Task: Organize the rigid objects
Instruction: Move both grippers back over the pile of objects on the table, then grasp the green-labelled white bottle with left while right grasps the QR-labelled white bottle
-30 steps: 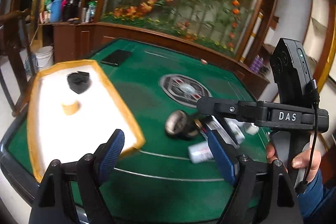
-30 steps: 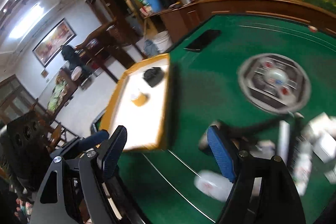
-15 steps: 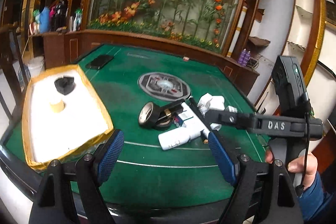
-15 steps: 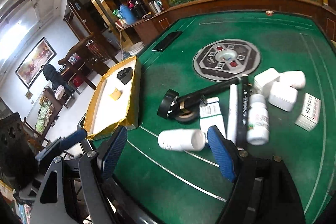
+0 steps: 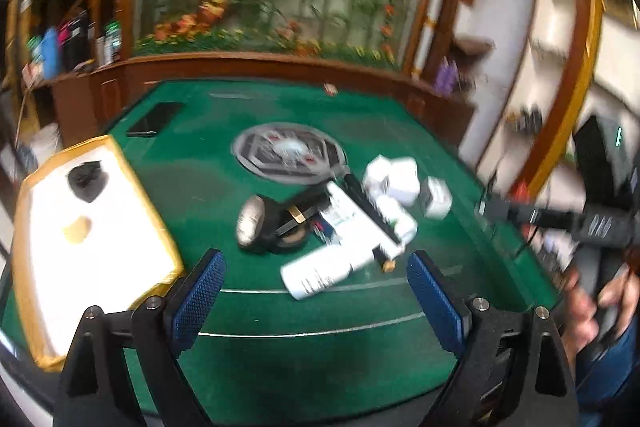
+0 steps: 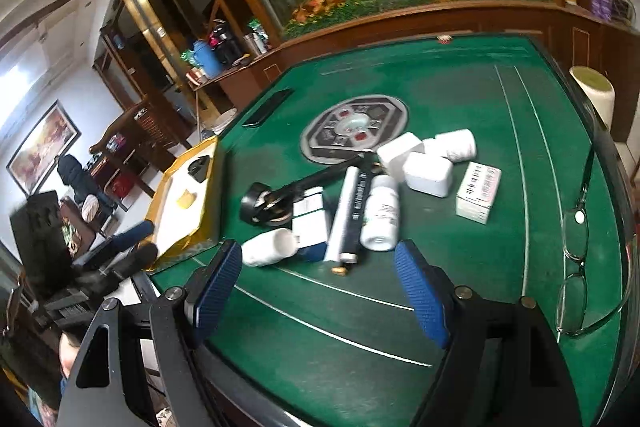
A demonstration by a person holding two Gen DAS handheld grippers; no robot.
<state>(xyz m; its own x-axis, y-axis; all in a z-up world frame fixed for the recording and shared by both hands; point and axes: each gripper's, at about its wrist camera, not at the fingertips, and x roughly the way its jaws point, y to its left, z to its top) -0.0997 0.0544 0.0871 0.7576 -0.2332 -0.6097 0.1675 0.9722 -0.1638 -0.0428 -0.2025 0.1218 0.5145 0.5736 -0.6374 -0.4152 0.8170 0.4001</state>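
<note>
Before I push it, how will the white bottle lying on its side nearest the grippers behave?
The white bottle lies on its side and is round, so it will probably roll on the green felt. It looks like smooth plastic, likely light and slippery, so the pads may slide.

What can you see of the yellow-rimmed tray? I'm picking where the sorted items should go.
The yellow-rimmed tray is a shallow rectangle with a white floor and raised golden walls that look like card or foil. It sits flat at the left edge of the green table, apart from the pile. Inside lie a black angular piece and a small tan lump, not touching.
</note>
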